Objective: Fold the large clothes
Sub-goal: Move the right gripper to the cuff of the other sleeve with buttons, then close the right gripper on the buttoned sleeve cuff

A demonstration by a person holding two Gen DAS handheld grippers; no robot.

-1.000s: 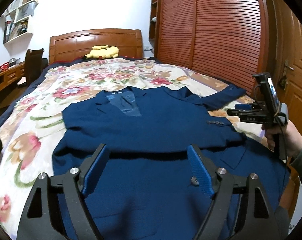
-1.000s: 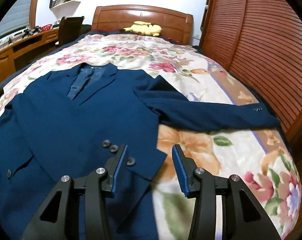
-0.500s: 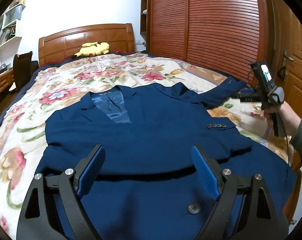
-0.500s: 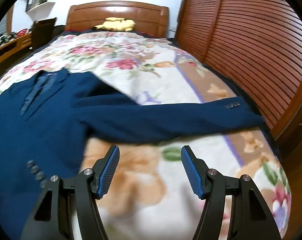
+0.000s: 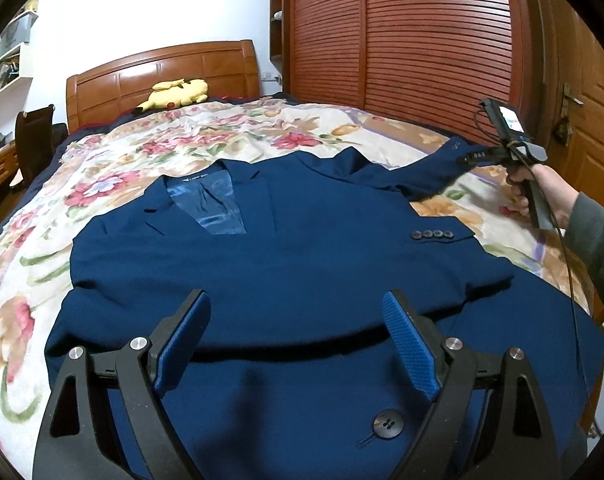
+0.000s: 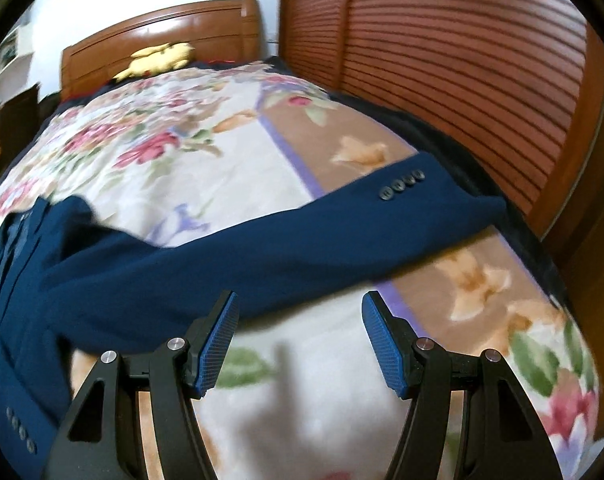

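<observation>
A dark blue jacket point(image 5: 286, 264) lies face up on a bed point(image 5: 114, 184) with a flowered cover, its collar toward the wooden headboard point(image 5: 162, 76) and its hem toward the foot edge. One sleeve is already folded across the chest, its cuff with four buttons point(image 5: 432, 234) lying near the right-hand side of the jacket. The other sleeve point(image 6: 262, 252) stretches out flat over the cover toward the bed's right edge, beside the slatted wooden wardrobe doors point(image 5: 422, 32), and its cuff buttons point(image 6: 402, 186) lie close to that edge.

The left tool point(image 5: 298, 340) hangs over the lower part of the jacket, near the foot edge, with its blue pads wide apart and only the cloth below them, not between them. A large front button point(image 5: 388, 424) sits on the jacket just by its right finger.

The right tool point(image 6: 300, 340) is over the bare cover just short of the outstretched sleeve, near the bed's right edge. Its jaws have just been opening and now stand apart, with nothing between them; the sleeve lies just beyond the fingertips, untouched. From the left wrist view this tool point(image 5: 468, 158) shows at the far right, held by a hand point(image 5: 530, 188) in a grey sleeve, its tip at the sleeve's cuff end.

A yellow plush toy point(image 5: 176, 92) rests against the headboard. A dark chair point(image 5: 32, 140) stands off the bed's left side.
</observation>
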